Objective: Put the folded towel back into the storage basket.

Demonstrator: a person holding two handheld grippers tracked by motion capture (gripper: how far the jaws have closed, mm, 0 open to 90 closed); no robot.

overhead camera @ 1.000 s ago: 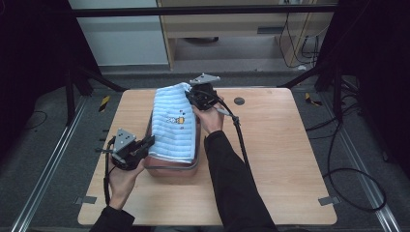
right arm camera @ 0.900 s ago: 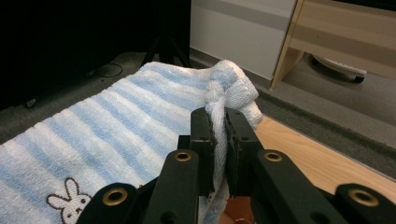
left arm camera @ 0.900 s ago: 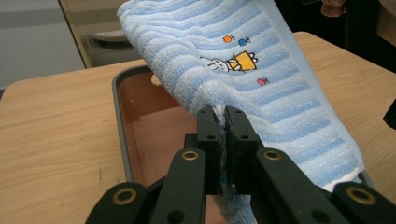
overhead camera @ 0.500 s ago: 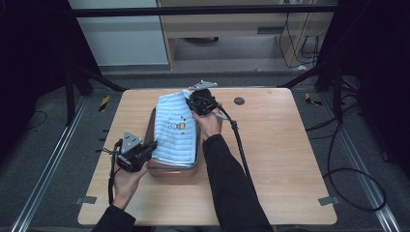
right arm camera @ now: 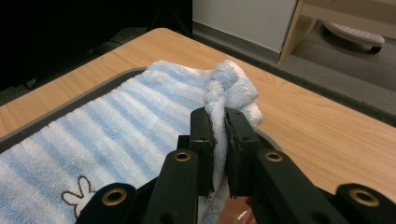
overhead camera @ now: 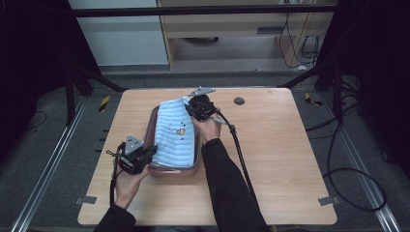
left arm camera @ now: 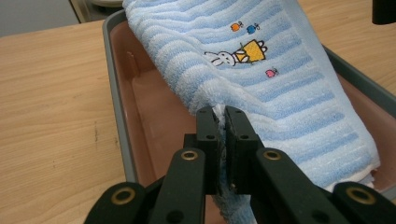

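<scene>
A light blue striped towel [overhead camera: 176,133] with a small rabbit picture [left arm camera: 233,55] lies folded along a brown tray with a grey rim [overhead camera: 153,118]. My left gripper [overhead camera: 145,155] is shut on the towel's near edge [left arm camera: 223,122] at the tray's front left. At the far end my right gripper [overhead camera: 195,107] is shut on a bunched corner of the towel [right arm camera: 229,84], lifting it slightly above the tray rim [right arm camera: 56,109]. The towel [right arm camera: 116,126] covers most of the tray floor [left arm camera: 154,112].
The tray sits on a wooden table [overhead camera: 280,145]. A dark round grommet [overhead camera: 239,101] is set in the table near its far edge. A black cable [overhead camera: 239,150] trails from my right gripper across the table. A wooden cabinet [overhead camera: 241,24] stands behind.
Both grippers have carried the towel to the right and lowered it, so it lies more squarely in the tray. The left gripper moved toward the tray's front corner.
</scene>
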